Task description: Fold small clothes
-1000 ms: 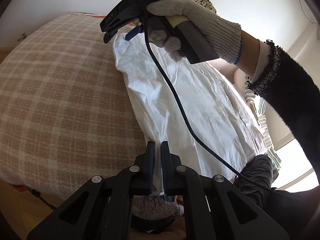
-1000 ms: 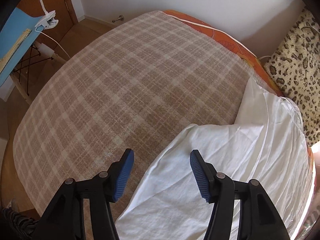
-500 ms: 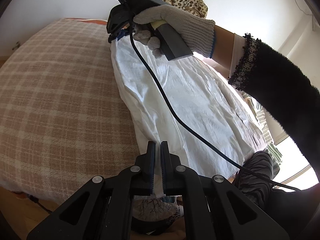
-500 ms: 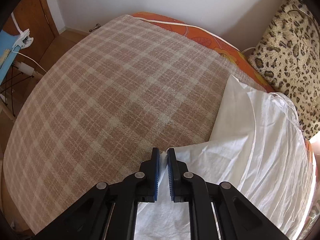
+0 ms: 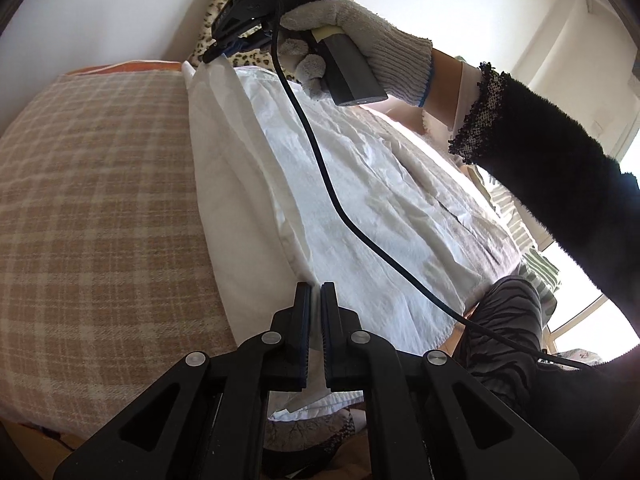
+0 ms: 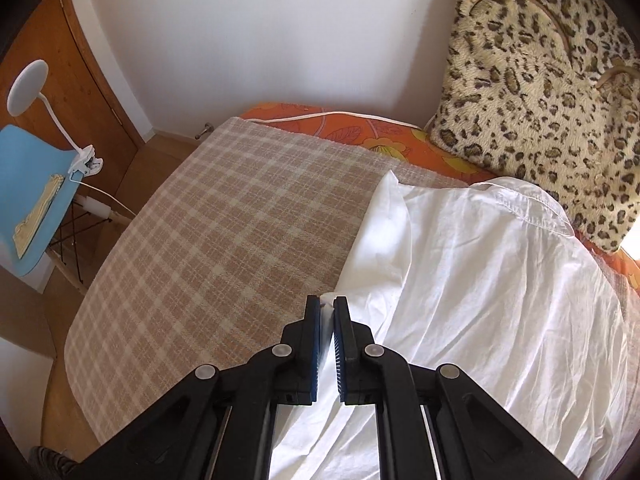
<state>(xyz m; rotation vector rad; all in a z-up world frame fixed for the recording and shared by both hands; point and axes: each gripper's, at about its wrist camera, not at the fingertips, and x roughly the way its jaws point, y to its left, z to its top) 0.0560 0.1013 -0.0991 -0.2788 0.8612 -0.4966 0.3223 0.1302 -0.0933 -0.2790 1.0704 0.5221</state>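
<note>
Right now the left gripper (image 5: pixel 315 292) has its jaws clamped on the near edge of the white shirt (image 5: pixel 360 208), with a sliver of cloth showing between the pads. The right gripper (image 6: pixel 327 306) is likewise closed on the garment, pinching a white fold at its edge; in the left wrist view it (image 5: pixel 218 50) sits at the far top corner of the shirt, gripped by a hand (image 5: pixel 352 24) in a grey knitted glove, with a black fuzzy sleeve (image 5: pixel 552 168) behind it. A black cable (image 5: pixel 328 184) hangs from that tool across the cloth. The shirt lies spread and wrinkled on the bed, over a tan plaid blanket (image 6: pixel 224 232), its left edge lifted into a long raised fold between the two grippers. An orange patterned sheet (image 6: pixel 360 130) shows at the head of the bed, beside a leopard-print cushion (image 6: pixel 540 72). A blue chair (image 6: pixel 24 176) with a white clip lamp (image 6: pixel 36 84) stands off to the left.
</note>
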